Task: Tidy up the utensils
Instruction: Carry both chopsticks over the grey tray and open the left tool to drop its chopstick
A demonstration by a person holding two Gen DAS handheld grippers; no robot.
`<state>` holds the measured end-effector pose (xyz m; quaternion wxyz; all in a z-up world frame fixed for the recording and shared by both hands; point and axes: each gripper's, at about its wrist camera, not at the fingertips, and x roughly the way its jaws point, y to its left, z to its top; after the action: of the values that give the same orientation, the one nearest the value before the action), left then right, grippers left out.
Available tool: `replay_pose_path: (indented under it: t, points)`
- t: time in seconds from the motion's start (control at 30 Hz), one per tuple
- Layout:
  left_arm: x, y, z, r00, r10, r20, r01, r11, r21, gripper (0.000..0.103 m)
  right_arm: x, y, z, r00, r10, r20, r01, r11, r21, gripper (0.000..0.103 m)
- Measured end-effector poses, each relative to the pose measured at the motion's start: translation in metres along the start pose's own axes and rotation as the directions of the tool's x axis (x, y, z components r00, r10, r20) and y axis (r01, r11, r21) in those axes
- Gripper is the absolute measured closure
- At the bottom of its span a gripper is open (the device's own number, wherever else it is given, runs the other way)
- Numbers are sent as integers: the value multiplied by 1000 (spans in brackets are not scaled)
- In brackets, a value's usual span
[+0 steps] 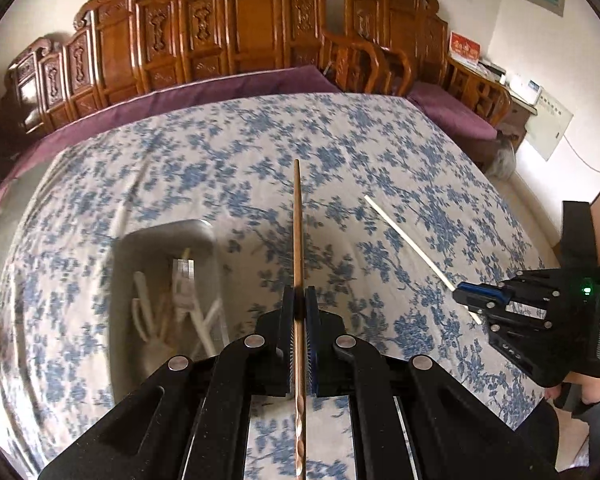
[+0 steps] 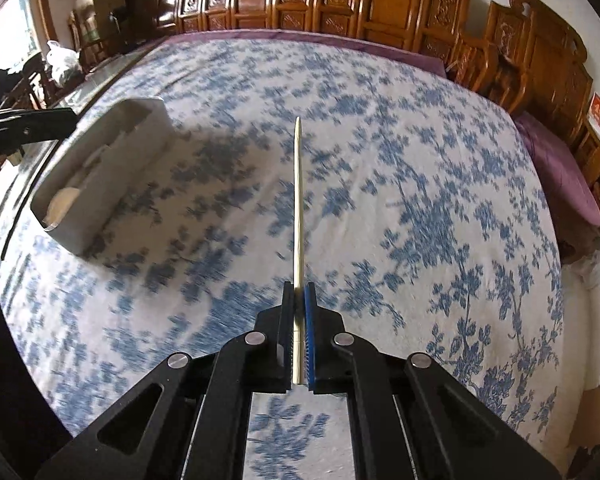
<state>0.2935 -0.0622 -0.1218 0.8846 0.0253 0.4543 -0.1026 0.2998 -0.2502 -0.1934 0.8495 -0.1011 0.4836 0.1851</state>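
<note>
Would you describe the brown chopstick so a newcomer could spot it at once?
Start at the blue-flowered tablecloth and find the grey utensil tray. Just right of it, the left gripper clamps the brown chopstick. Unlike the white chopstick, it is dark wood with a spiral-carved handle.

no readable text, red card's print illegible

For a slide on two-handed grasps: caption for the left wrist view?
Left gripper clamps a brown chopstick; right gripper holds a white chopstick beside the utensil tray.
</note>
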Motion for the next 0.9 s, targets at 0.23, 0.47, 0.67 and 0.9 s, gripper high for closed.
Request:
replay_pose_path:
  t: [0.23, 0.47, 0.67, 0.9]
  points:
    - [-16, 29, 0, 1000, 19, 6, -19, 1000, -4, 99, -23, 33, 19, 998, 36, 50, -34, 999, -32, 97]
    - [-18, 61, 2, 998, 59, -2, -59, 998, -7, 99, -29, 71, 34, 995, 75, 72, -69, 994, -82, 97]
    - [1, 85, -3, 997, 72, -31, -73, 997, -34, 99, -28, 96, 44, 991, 107, 84, -98, 990, -100, 97]
    - [34, 103, -12, 994, 79, -79, -83, 995, -51, 99, -24, 112, 48, 989, 121, 87, -110, 986, -123, 97]
